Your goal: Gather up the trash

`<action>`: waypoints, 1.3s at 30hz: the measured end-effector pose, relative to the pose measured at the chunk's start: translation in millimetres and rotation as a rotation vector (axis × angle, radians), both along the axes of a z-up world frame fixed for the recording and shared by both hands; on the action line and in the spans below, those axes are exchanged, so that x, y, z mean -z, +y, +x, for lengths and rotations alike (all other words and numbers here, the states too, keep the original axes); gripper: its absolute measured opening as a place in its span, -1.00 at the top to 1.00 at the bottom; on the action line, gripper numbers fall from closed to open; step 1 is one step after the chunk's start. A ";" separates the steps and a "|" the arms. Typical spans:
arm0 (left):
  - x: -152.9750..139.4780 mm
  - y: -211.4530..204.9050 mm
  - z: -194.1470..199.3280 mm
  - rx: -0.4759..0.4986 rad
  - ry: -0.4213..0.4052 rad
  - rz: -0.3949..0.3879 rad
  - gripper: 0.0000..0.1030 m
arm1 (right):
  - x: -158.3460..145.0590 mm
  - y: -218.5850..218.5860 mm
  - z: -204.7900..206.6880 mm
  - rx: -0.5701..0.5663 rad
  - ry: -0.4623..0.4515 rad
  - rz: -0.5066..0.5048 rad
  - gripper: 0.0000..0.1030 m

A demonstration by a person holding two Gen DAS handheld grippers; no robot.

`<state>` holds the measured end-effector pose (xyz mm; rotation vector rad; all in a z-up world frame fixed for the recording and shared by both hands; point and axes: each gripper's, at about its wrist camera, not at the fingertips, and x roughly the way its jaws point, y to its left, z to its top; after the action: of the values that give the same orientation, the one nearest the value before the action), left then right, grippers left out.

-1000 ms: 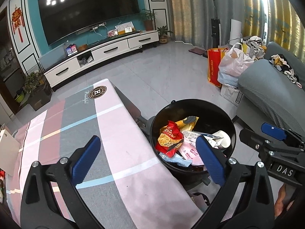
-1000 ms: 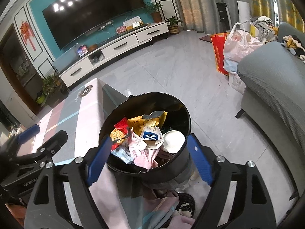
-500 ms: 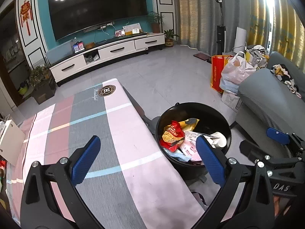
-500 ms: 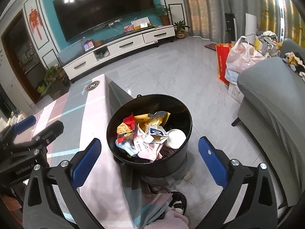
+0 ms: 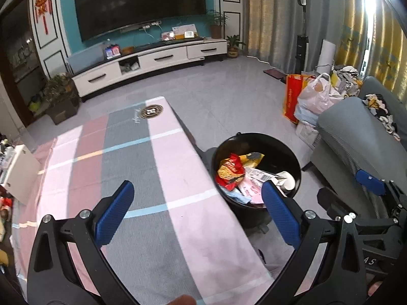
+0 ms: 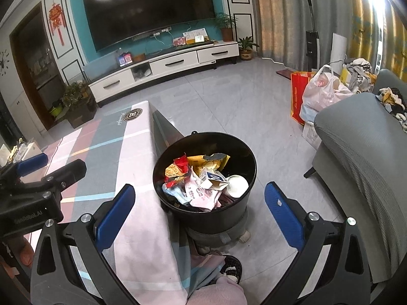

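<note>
A black round trash bin (image 6: 203, 213) stands on the floor beside the table's right edge; it also shows in the left wrist view (image 5: 292, 152). It holds red and yellow snack wrappers (image 6: 178, 170), a white carton (image 6: 213, 180), a paper cup (image 6: 237, 183) and pink packets. My left gripper (image 5: 198, 203) is open and empty above the striped tablecloth (image 5: 127, 167). My right gripper (image 6: 201, 203) is open and empty, above and in front of the bin.
A grey sofa (image 6: 361, 137) stands at the right. Red and white plastic bags (image 6: 318, 94) sit on the floor beyond it. A TV cabinet (image 6: 165, 63) lines the far wall. A white box (image 5: 17, 170) sits at the table's left edge.
Both grippers have pulled back and risen away from the bin, which looks smaller. The right gripper's jaws have opened wider.
</note>
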<state>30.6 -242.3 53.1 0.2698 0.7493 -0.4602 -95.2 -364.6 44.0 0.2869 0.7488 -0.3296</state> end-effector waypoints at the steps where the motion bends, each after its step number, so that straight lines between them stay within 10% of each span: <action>1: -1.3 0.5 -1.8 -0.002 -0.011 0.009 -0.94 | -1.0 1.1 -0.1 -0.003 0.001 -0.004 -0.93; 39: 4.3 -1.6 -1.2 -0.031 0.005 0.057 -0.94 | 1.1 -0.9 -3.0 0.014 0.026 -0.033 -0.93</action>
<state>29.4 -243.8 48.8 0.3102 0.7713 -0.4102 -98.2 -365.4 42.9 0.2570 0.7667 -0.3594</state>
